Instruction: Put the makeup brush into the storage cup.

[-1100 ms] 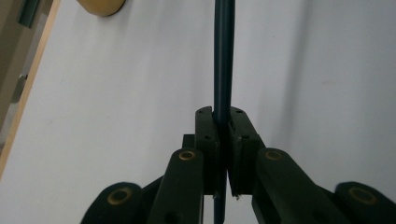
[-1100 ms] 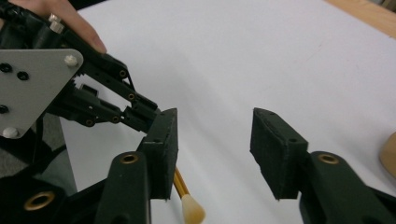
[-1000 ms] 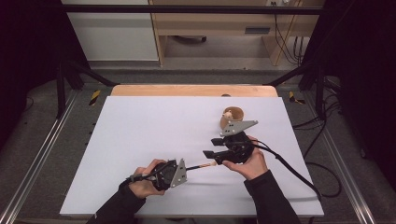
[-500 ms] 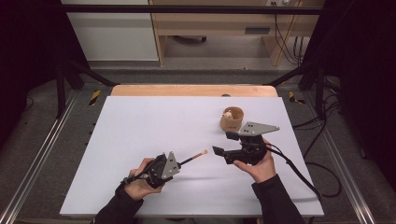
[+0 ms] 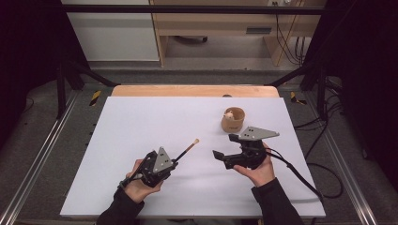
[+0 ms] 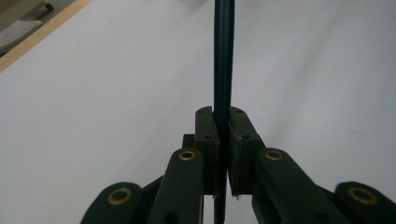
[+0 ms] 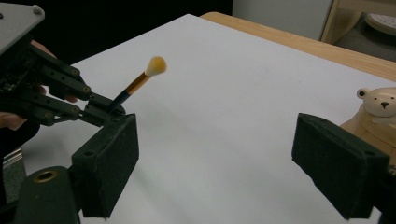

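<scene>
My left gripper point(image 5: 174, 160) point(image 6: 223, 127) is shut on the dark handle of a small brush point(image 5: 187, 150) point(image 6: 223, 65). The brush points up and to the right, its pale bristle tip point(image 5: 196, 140) raised over the white table. My right gripper point(image 5: 225, 146) point(image 7: 224, 163) is open a little to the right of that tip, with nothing between its pads point(image 7: 109, 163). In the right gripper view the brush point(image 7: 140, 81) sticks out of the left gripper point(image 7: 100, 112) at the upper left.
A small wooden cup point(image 5: 233, 120) point(image 7: 369, 130) with a bear figure point(image 7: 380, 102) in it stands just behind the right gripper. The white tabletop point(image 5: 141, 122) has a wooden strip point(image 5: 195, 91) along its far edge. A cable point(image 5: 300, 178) trails off to the right.
The right gripper, which was at the brush's tip end a second ago, has drawn away to the right and stands open. The left gripper keeps the brush and has shifted slightly left.
</scene>
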